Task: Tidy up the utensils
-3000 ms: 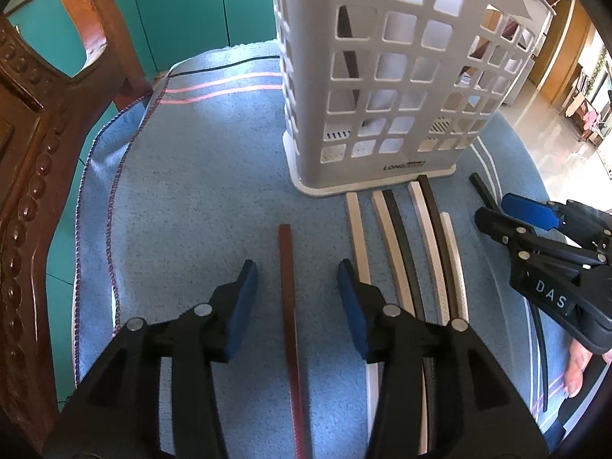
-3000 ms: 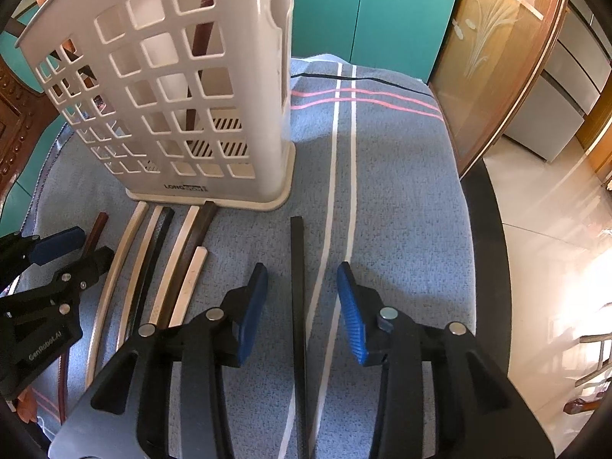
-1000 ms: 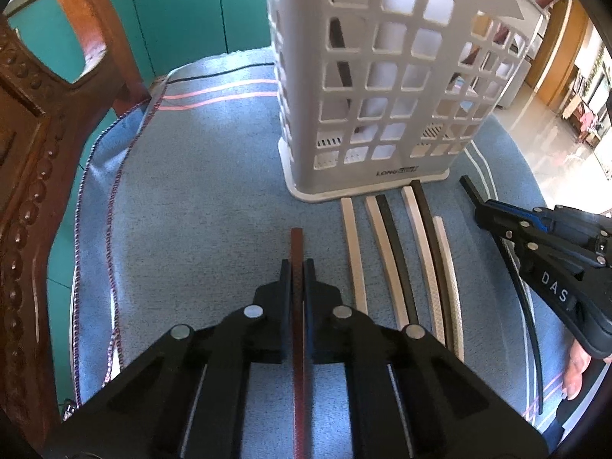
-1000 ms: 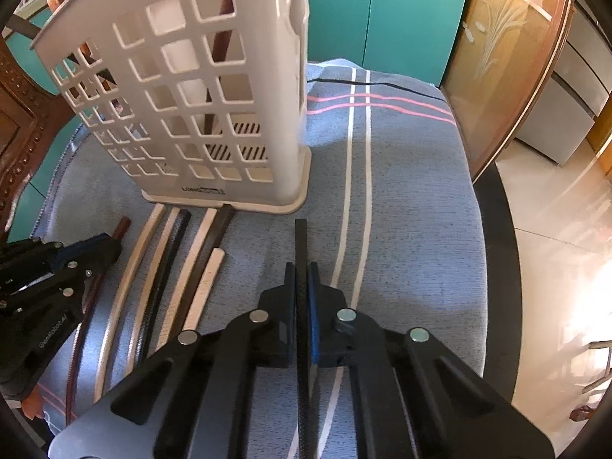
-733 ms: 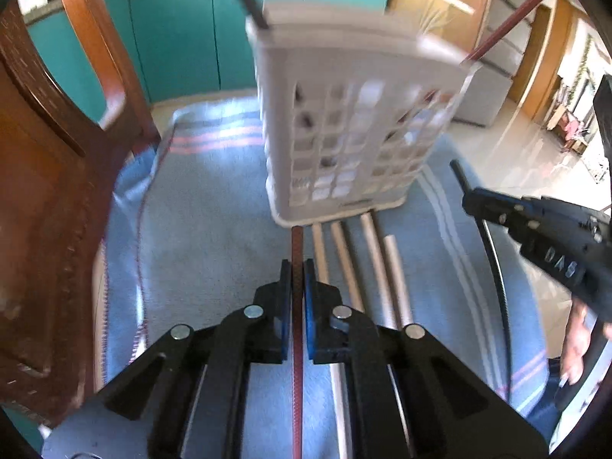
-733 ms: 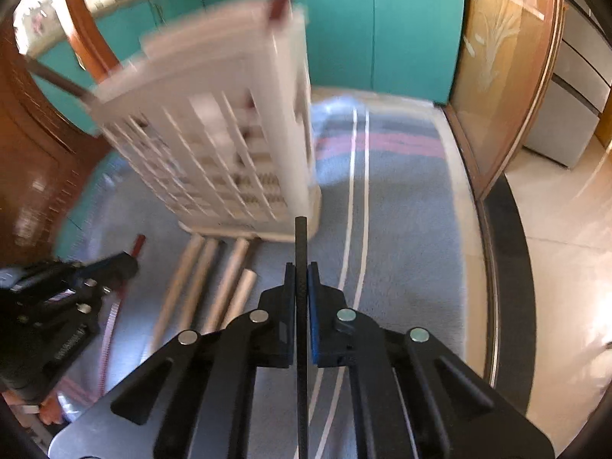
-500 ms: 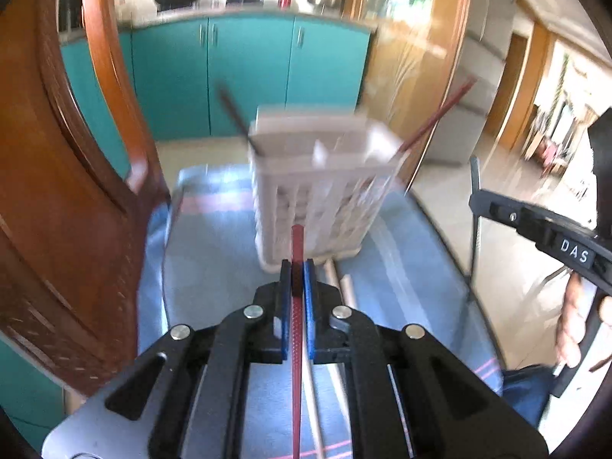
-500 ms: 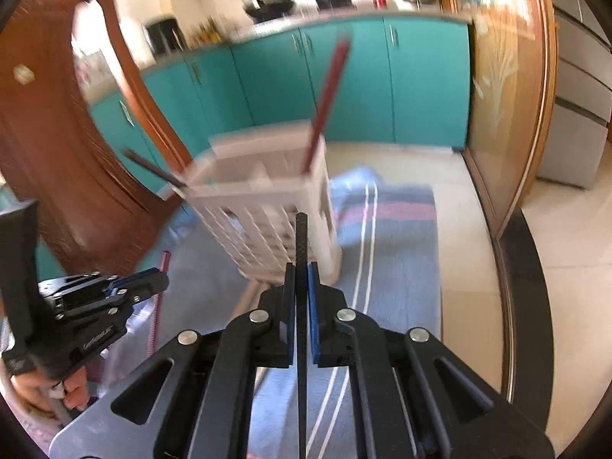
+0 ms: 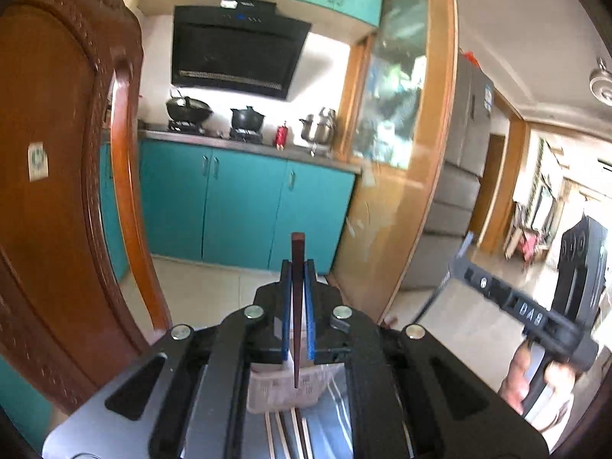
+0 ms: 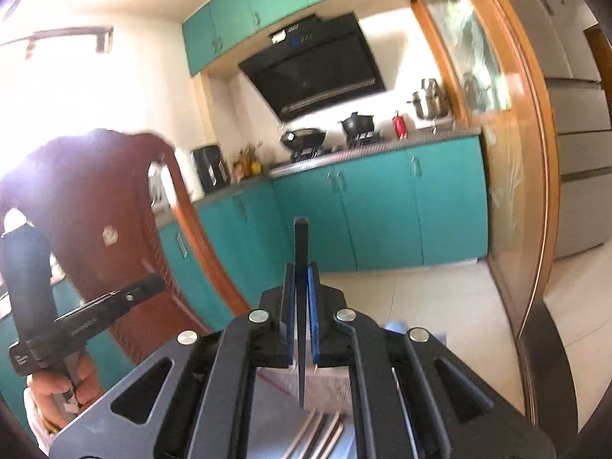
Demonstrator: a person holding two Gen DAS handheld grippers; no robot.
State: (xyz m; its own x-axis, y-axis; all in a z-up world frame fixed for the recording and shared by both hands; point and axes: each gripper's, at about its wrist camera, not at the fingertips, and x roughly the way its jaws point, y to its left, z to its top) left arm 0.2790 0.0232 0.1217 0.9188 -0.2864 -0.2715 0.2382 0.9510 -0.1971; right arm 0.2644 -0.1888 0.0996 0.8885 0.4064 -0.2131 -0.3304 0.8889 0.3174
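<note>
Left gripper (image 9: 297,267): clamped tight on brown chopstick (image 9: 297,252), tip raised past blue pads (image 9: 285,306) toward teal cabinets (image 9: 244,206). Right gripper (image 10: 301,271): clamped tight on black chopstick (image 10: 301,244), aimed nearly level. Both chopsticks held in air, above white basket (image 9: 275,390) visible low between fingers. Loose chopsticks (image 10: 317,436) lying beside basket base, on cloth. Wooden chair (image 9: 57,191) at left.

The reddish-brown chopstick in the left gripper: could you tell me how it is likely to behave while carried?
The reddish-brown chopstick probably stays stiff: it runs straight through the left gripper. It looks thin, so likely light. Clamped at one narrow spot, it could pivot or slip if bumped.
</note>
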